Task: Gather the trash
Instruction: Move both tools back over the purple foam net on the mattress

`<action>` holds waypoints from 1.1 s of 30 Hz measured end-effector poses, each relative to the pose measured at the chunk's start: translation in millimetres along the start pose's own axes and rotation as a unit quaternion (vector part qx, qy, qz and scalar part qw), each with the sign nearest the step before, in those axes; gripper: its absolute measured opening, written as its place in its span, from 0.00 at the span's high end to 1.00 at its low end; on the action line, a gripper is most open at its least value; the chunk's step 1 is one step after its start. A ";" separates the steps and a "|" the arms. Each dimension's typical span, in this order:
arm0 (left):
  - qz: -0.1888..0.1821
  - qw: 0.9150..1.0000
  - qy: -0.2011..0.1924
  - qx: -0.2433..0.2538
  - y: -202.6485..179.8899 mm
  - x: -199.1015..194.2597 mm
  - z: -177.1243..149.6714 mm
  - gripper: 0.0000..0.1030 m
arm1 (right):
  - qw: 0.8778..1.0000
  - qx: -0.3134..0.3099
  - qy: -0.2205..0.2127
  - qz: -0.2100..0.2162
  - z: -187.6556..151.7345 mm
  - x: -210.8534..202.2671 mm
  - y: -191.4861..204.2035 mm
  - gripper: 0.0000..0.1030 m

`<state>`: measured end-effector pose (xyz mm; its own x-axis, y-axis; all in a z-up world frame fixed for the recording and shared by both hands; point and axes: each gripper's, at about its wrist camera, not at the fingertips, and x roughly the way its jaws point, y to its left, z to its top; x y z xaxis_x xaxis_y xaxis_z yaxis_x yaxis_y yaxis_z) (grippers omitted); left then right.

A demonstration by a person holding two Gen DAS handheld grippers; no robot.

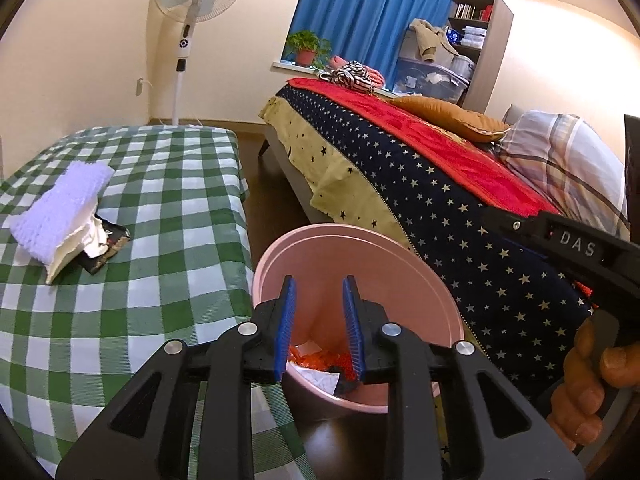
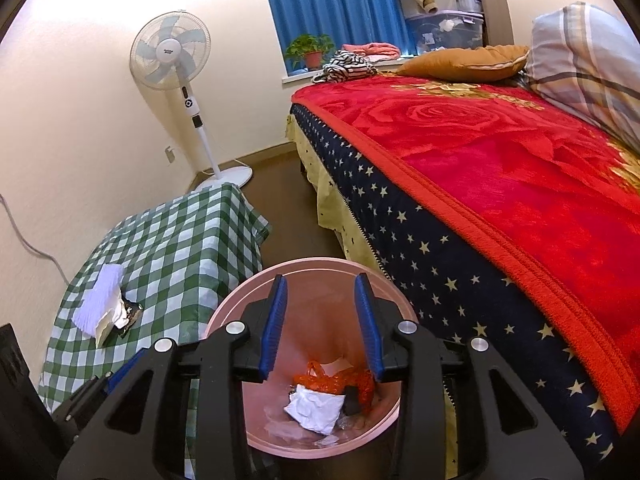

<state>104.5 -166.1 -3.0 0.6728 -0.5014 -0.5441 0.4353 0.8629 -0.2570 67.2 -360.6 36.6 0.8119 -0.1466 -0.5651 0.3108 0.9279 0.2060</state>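
Trash still on the green-checked desk (image 1: 168, 184), a white crumpled wrapper pile (image 1: 68, 236) at left, risked being forgotten while both empty parted tongs (image 1: 319, 324) (image 2: 321, 326) hung over the round pink bin (image 2: 256, 292).

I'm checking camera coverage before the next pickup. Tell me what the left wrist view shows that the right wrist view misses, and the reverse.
Only the left wrist view shows the person's hand on the right gripper's handle and the bookshelf.

Only the right wrist view shows the crumpled white paper whole at the bin's bottom, the fan's base and a wall cable.

Both show the pink trash bin, orange netting inside it, the checked table with its lavender cloth, and open, empty grippers: left gripper, right gripper.
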 end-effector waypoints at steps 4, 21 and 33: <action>0.003 1.000 -0.006 -0.002 5.4 -8.5 1.5 0.77 | 1.000 -0.009 -0.002 0.005 -3.0 -2.6 5.4 0.65; 0.046 0.998 -0.034 -0.032 45.5 -51.4 2.8 0.77 | 0.998 -0.041 0.001 0.046 -14.8 -11.2 44.4 0.66; 0.097 0.992 -0.042 -0.069 99.6 -65.5 -1.5 0.77 | 0.990 -0.063 0.024 0.122 -21.7 15.6 97.0 0.83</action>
<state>102.8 -47.3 5.8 0.7861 -0.3233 -0.5269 0.2105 0.9414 -0.2635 99.4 -265.5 30.4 0.8294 0.1018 -0.5492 0.0409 0.9695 0.2415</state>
